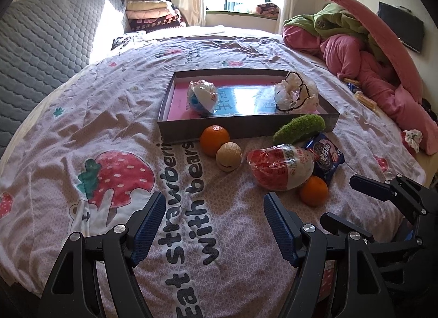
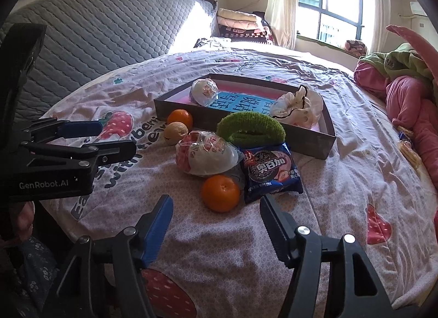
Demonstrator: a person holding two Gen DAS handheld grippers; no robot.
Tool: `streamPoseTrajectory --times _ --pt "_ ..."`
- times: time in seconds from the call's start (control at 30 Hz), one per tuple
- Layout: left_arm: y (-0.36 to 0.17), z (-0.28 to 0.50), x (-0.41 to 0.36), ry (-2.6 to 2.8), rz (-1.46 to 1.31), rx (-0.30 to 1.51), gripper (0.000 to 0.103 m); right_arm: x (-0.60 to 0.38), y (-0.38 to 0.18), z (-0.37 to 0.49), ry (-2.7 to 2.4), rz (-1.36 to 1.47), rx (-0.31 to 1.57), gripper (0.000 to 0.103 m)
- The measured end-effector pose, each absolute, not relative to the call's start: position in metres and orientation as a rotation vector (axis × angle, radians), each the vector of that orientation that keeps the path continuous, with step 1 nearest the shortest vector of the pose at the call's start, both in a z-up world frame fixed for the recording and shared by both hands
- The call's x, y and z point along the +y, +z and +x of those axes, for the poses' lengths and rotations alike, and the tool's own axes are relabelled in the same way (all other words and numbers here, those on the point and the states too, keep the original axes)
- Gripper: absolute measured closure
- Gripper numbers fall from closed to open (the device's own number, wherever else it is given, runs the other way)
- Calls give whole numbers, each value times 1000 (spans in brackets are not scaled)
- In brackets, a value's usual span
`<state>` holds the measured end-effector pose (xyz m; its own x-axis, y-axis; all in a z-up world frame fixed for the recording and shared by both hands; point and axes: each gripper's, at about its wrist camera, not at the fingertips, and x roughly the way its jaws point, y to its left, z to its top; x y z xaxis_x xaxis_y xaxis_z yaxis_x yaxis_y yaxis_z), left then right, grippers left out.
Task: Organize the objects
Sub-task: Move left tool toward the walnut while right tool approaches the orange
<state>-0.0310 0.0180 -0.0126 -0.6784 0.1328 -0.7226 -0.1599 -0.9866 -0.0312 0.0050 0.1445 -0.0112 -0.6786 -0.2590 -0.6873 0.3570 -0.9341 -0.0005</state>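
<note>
On the bedsheet stands a shallow dark box (image 1: 246, 126) (image 2: 191, 115) holding a wrapped egg toy (image 1: 202, 96) (image 2: 205, 90) and a white drawstring bag (image 1: 297, 93) (image 2: 298, 107). In front of it lie an orange (image 1: 214, 140), a beige ball (image 1: 228, 156), a red-and-white packet (image 1: 279, 166) (image 2: 205, 156), a green fuzzy piece (image 1: 299, 126) (image 2: 250, 127), a blue cookie packet (image 1: 327, 158) (image 2: 269, 170) and a nearer orange (image 1: 313, 190) (image 2: 220, 193). My right gripper (image 2: 216, 203) (image 1: 347, 203) is open, its tips flanking the nearer orange without touching. My left gripper (image 1: 215, 200) (image 2: 109, 138) is open and empty over the sheet.
A pile of pink and green bedding (image 1: 369, 58) fills the right side, with small snack packets (image 1: 361, 97) beside it. A grey quilted headboard (image 1: 41, 44) rises at the left. Folded blankets (image 1: 153, 14) sit by the window. The bed's near edge lies under both grippers.
</note>
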Motion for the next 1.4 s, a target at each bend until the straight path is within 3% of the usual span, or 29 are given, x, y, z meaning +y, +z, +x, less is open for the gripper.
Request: streamPoseTrajectory --times 0.8,1.4 --pt "-32 -61 18 2762 -1208 70 28 147 -24 -12 -2552 1083 96 51" --pt "-48 -96 17 2717 -1245 -6 35 140 -34 -27 -2538 1109 123 58"
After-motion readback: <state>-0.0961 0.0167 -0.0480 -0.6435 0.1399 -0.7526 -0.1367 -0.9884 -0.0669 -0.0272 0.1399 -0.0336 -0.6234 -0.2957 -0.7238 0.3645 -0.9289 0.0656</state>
